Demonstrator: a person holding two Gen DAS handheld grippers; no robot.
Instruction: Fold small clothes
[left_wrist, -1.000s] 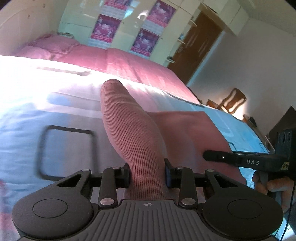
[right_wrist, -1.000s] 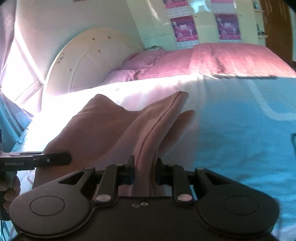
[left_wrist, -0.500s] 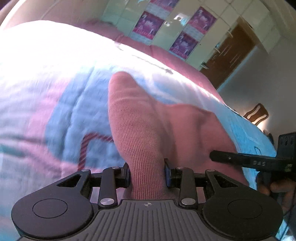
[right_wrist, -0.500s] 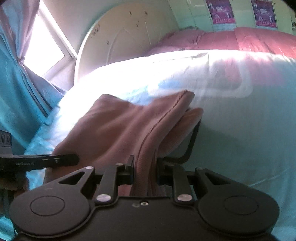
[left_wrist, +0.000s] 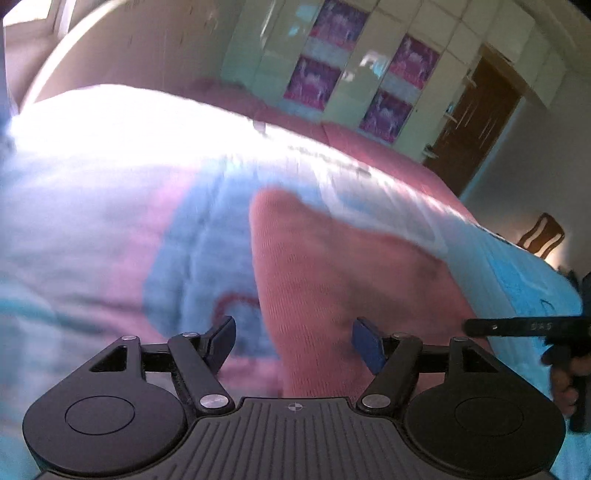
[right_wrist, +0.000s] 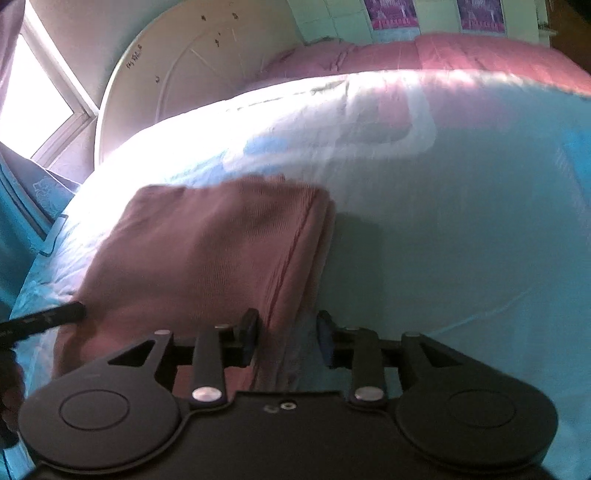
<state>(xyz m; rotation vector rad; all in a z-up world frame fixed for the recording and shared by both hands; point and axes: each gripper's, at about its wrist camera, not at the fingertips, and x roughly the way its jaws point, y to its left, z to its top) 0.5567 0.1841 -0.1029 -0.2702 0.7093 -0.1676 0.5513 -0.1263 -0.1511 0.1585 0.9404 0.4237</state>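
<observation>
A small dusty-pink ribbed garment (left_wrist: 332, 280) lies folded and flat on the bed. My left gripper (left_wrist: 293, 341) is open, its blue pads apart on either side of the garment's near left corner. In the right wrist view the same garment (right_wrist: 207, 251) lies flat with a seam along its right edge. My right gripper (right_wrist: 286, 334) is open, its fingers apart around the garment's near right edge. Each gripper's tip shows in the other view, the right one (left_wrist: 517, 326) and the left one (right_wrist: 48, 317).
The bed has a light blue and pink patterned cover (right_wrist: 443, 221) with a pink blanket (left_wrist: 388, 162) behind. A round cream headboard (right_wrist: 192, 74) and window (right_wrist: 33, 103) are on the left. A wardrobe with posters (left_wrist: 369, 85), a brown door (left_wrist: 476, 122) and a wooden chair (left_wrist: 543, 236) stand beyond.
Both grippers lowered the pink garment onto the bed and opened, letting it go. The garment now lies flat instead of hanging draped from the jaws.
</observation>
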